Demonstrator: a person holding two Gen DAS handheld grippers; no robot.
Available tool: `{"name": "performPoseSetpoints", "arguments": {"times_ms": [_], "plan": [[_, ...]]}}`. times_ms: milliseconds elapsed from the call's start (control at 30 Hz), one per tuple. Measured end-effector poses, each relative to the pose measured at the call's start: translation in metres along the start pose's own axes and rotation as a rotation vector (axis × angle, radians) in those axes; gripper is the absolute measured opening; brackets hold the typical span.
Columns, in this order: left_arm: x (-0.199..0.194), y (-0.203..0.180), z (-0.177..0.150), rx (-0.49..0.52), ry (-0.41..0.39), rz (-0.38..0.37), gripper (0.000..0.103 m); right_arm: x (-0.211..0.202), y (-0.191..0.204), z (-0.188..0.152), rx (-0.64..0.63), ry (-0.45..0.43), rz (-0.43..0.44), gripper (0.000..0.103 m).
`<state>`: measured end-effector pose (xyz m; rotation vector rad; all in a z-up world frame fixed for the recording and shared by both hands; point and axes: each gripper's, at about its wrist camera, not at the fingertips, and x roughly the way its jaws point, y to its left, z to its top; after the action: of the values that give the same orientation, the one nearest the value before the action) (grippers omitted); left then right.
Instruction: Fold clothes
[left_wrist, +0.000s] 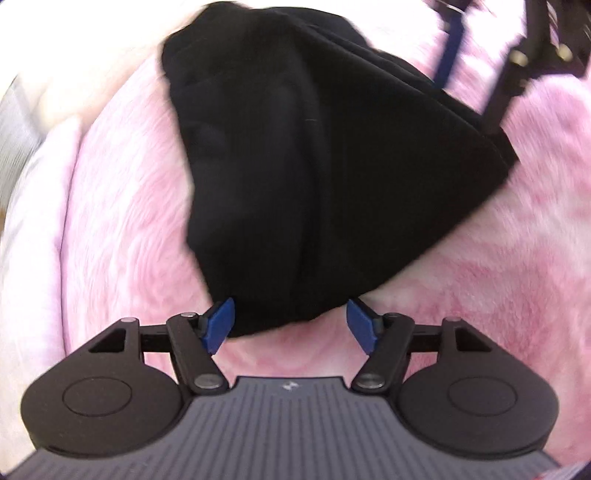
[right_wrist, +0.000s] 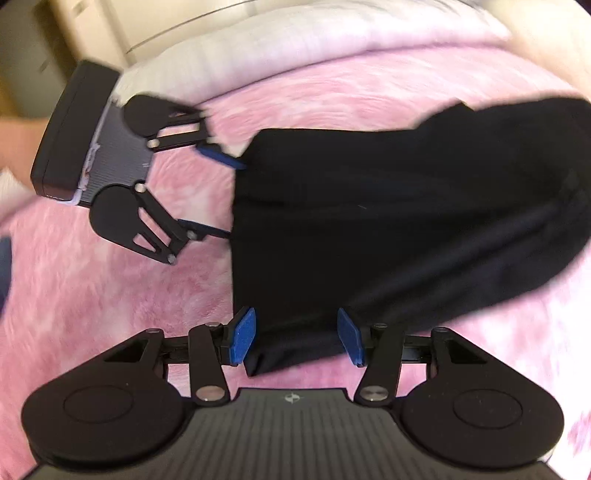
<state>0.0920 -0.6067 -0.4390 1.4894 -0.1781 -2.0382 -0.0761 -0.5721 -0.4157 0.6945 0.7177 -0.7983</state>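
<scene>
A black garment (left_wrist: 314, 166) lies folded into a thick bundle on a pink fluffy blanket (left_wrist: 122, 221). My left gripper (left_wrist: 291, 325) is open, and the bundle's near corner sits between its blue pads (left_wrist: 221, 325) without being pinched. In the right wrist view the black garment (right_wrist: 388, 221) stretches off to the right. My right gripper (right_wrist: 296, 338) is open too, its jaws standing on either side of the near corner. The left gripper (right_wrist: 234, 197) shows there at the garment's left edge, fingers spread wide. The right gripper's dark linkage (left_wrist: 517, 55) is blurred at the upper right of the left wrist view.
The pink blanket (right_wrist: 110, 295) covers the bed all around the garment. Pale bedding (right_wrist: 295, 33) lies along the far side, with beige furniture (right_wrist: 55, 44) behind it. A hand (right_wrist: 11, 140) holds the left gripper's body. A dark blue shape (right_wrist: 3, 266) touches the left edge.
</scene>
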Motion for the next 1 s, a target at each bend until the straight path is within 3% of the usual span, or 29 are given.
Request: {"name": "performPoseSetpoints", "arguments": {"times_ms": [167, 267, 300, 400, 467, 567, 700, 767, 800, 933, 1000], "plan": [[-0.024, 0.057, -0.011, -0.47, -0.079, -0.084, 0.064, -0.003, -0.015, -0.016, 0.215, -0.033, 0.07, 0.055], [-0.011, 0.078, -0.012, -0.649, -0.089, -0.089, 0.057, 0.006, -0.023, -0.017, 0.366, -0.034, 0.086, 0.054], [0.0, 0.082, -0.01, -0.659, -0.072, -0.081, 0.056, 0.01, -0.024, -0.017, 0.408, -0.03, 0.087, 0.053], [0.029, 0.082, -0.01, -0.645, -0.003, -0.042, 0.055, 0.018, -0.031, -0.017, 0.468, -0.029, 0.057, 0.029], [0.042, 0.078, -0.018, -0.654, 0.023, -0.031, 0.058, 0.014, -0.031, -0.018, 0.438, -0.023, 0.037, 0.013], [0.036, 0.065, -0.022, -0.547, 0.022, -0.008, 0.07, 0.008, -0.031, -0.02, 0.394, -0.016, 0.006, 0.003], [0.019, 0.047, -0.024, -0.364, 0.01, 0.025, 0.069, 0.0, -0.032, -0.022, 0.334, -0.005, -0.034, 0.001], [0.011, 0.038, -0.025, -0.272, 0.004, 0.041, 0.068, -0.005, -0.03, -0.022, 0.295, -0.003, -0.053, 0.013], [0.007, 0.033, -0.025, -0.226, 0.001, 0.05, 0.066, -0.009, -0.021, -0.019, 0.241, -0.011, -0.063, 0.016], [-0.01, 0.015, -0.028, -0.042, -0.011, 0.082, 0.061, -0.004, 0.022, -0.005, -0.03, -0.034, -0.081, 0.044], [-0.018, 0.006, -0.029, 0.049, -0.017, 0.098, 0.062, 0.006, 0.048, -0.001, -0.173, -0.037, -0.083, 0.044]]}}
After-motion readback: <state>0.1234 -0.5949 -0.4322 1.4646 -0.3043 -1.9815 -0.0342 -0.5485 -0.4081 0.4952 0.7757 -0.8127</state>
